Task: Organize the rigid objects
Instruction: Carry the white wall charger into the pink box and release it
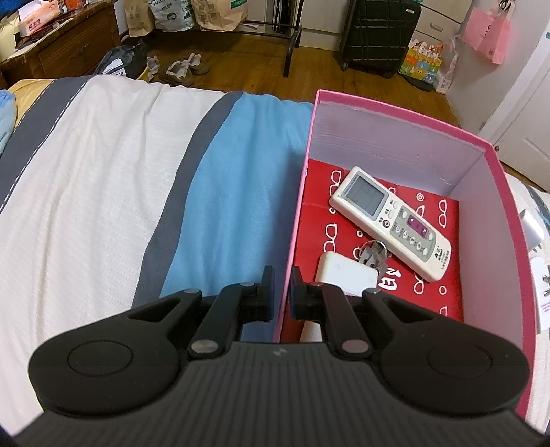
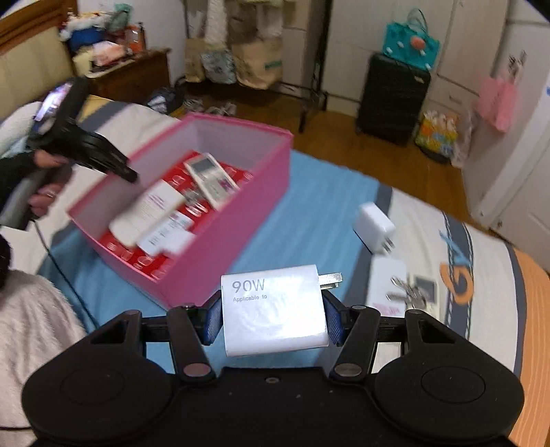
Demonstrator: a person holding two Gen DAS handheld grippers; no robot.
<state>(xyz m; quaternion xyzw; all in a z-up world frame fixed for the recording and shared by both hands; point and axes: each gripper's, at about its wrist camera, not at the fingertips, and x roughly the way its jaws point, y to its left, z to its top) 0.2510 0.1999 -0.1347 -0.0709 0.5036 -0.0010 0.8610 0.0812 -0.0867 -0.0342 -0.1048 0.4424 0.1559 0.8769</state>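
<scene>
A pink box [image 1: 508, 220] [image 2: 240, 206] stands on the bed. Inside lie a white remote [image 1: 390, 221] [image 2: 211, 178], a small white block [image 1: 345, 271], keys [image 1: 373, 256] and white cartons [image 2: 147, 213]. My left gripper [image 1: 282, 292] [image 2: 127, 173] is shut on the box's left wall, one finger inside and one outside. My right gripper [image 2: 273, 311] is shut on a white 90W charger [image 2: 275, 309], held above the bed in front of the box. Another white charger [image 2: 374, 227], a white carton [image 2: 388, 289] and keys [image 2: 405, 292] lie on the bed to the right.
The bed has white, grey, blue and orange bedding [image 1: 103, 192] [image 2: 309, 223]. Beyond its edge are wooden floor [image 1: 240, 68], shoes [image 1: 182, 68], a black suitcase [image 1: 378, 34] [image 2: 392, 96], paper bags [image 1: 220, 13] and a wooden dresser [image 1: 68, 44].
</scene>
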